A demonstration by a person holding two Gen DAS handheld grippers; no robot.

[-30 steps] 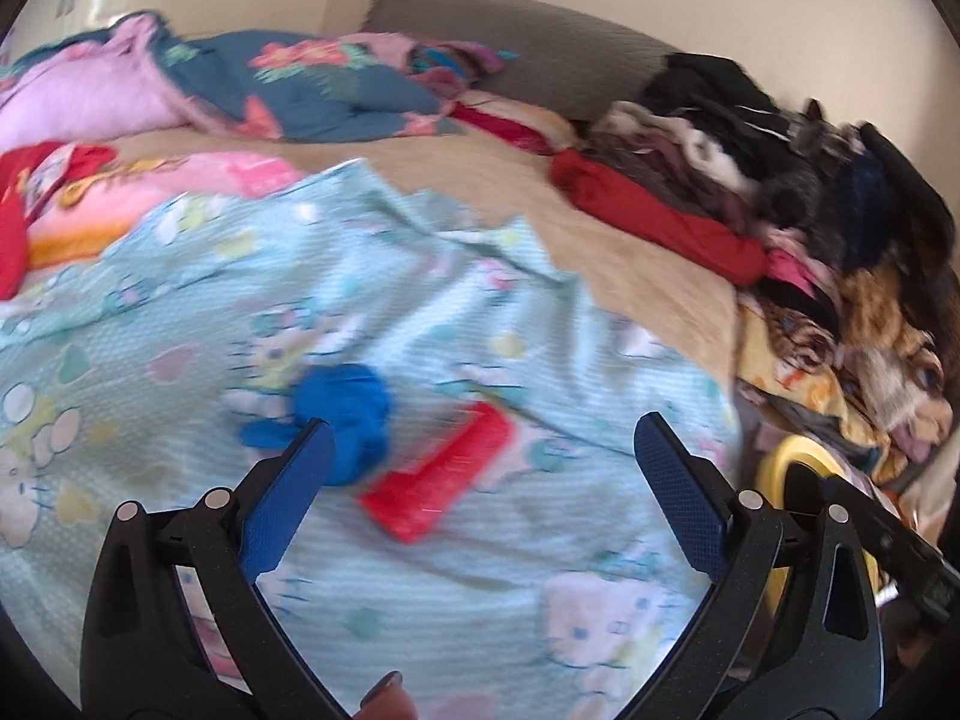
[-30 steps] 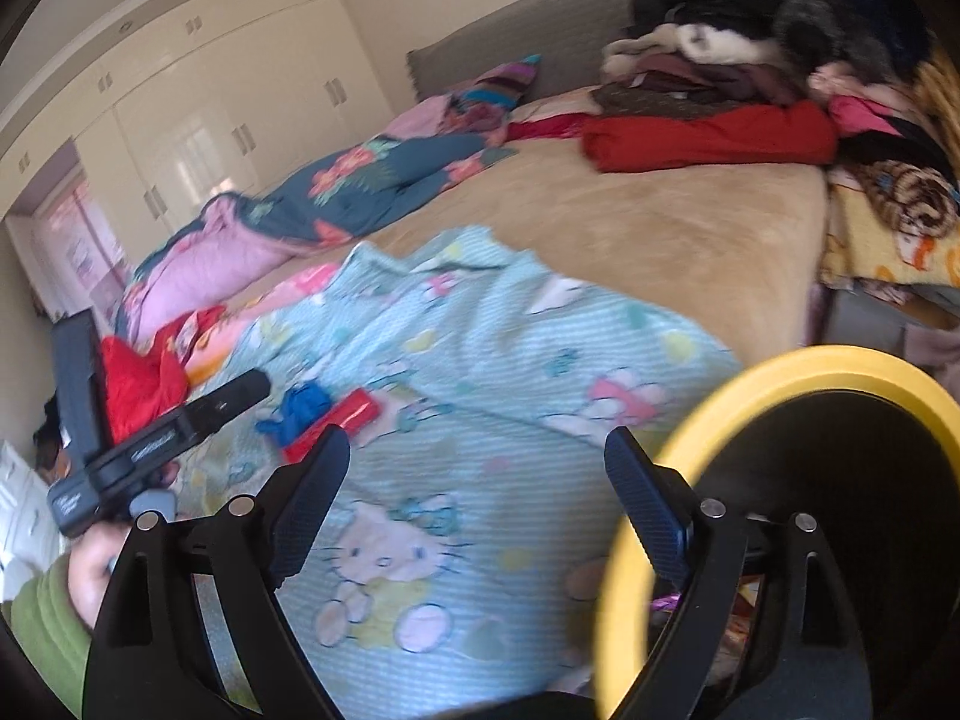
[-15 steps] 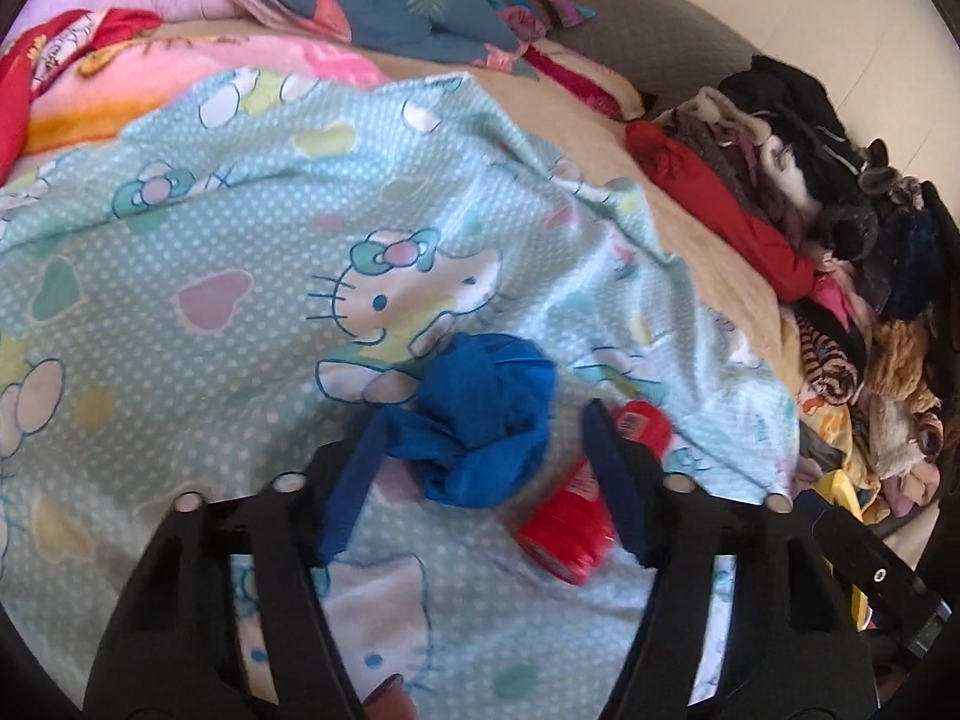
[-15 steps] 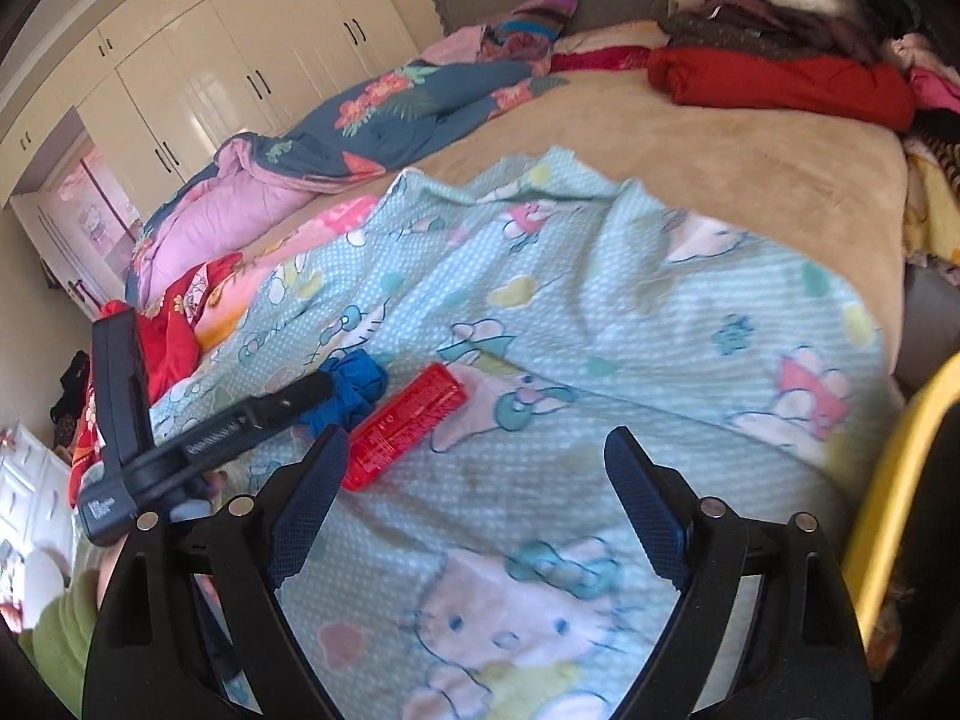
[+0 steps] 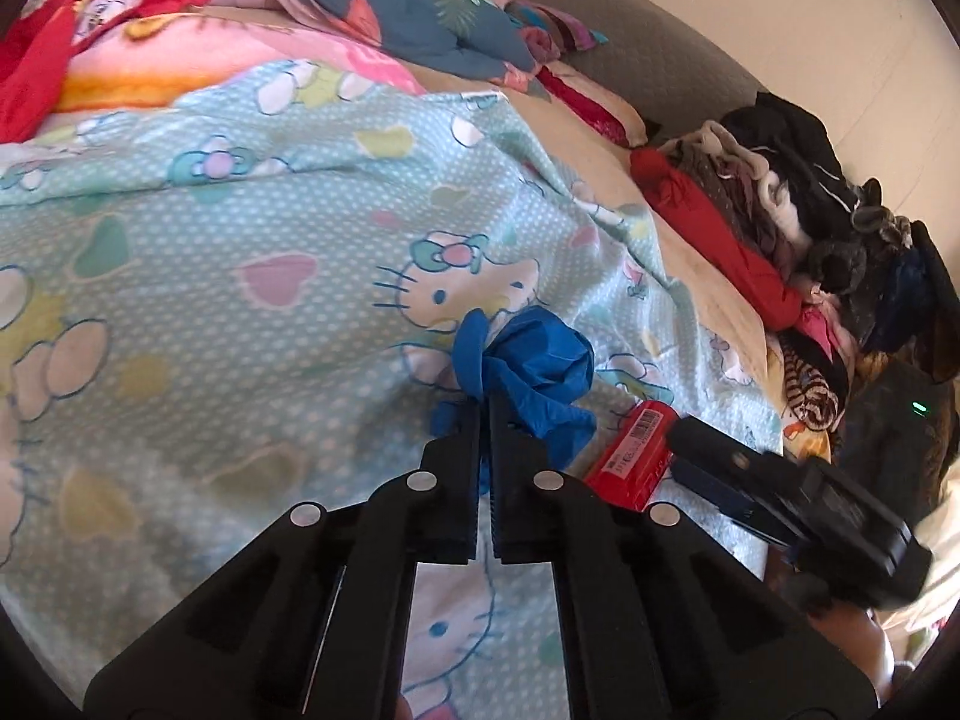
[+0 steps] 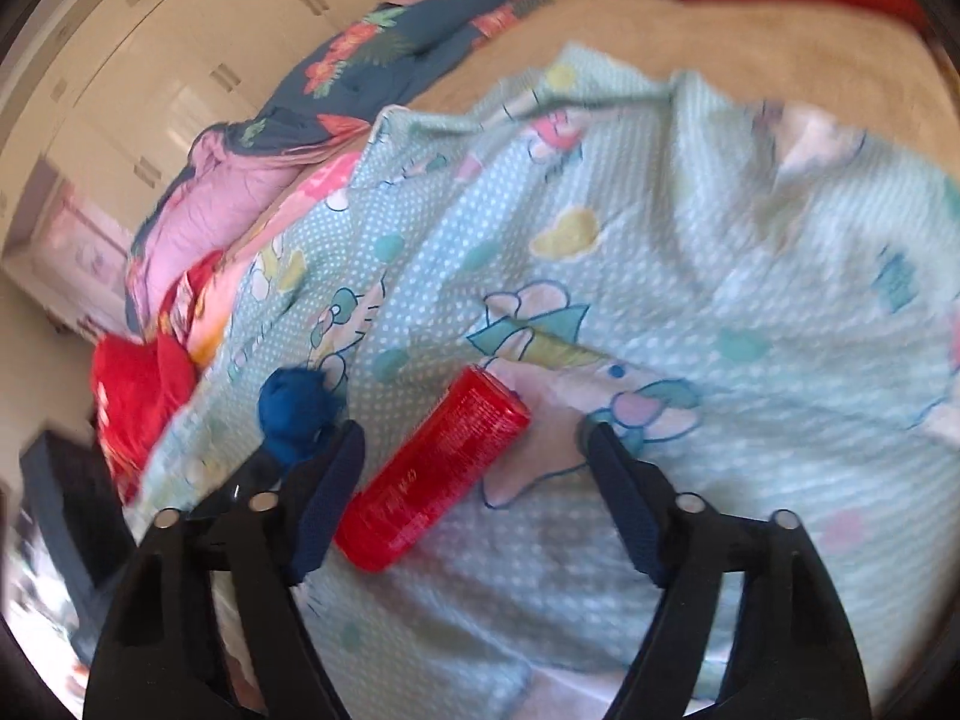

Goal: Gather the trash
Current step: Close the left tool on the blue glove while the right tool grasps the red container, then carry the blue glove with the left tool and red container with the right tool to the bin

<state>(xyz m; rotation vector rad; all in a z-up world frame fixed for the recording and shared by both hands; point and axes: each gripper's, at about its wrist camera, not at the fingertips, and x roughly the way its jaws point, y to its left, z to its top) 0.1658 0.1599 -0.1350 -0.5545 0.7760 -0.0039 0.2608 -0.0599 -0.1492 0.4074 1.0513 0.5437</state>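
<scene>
Polka-dotted mint cartoon bedsheet (image 5: pixel 252 228) covers a tan bed, piled clothes (image 5: pixel 810 228) at its right edge. Left gripper (image 5: pixel 485 414) is pressed together, pinching a crumpled blue rubbery glove (image 5: pixel 534 372). Right gripper (image 6: pixel 474 456) is spread wide around a glossy red cylindrical can (image 6: pixel 438 468) lying on the sheet; that view is motion-blurred.

blue glove (image 5: pixel 528 360), red can (image 6: pixel 435 468), mint polka-dot sheet (image 5: pixel 240 228)
</scene>
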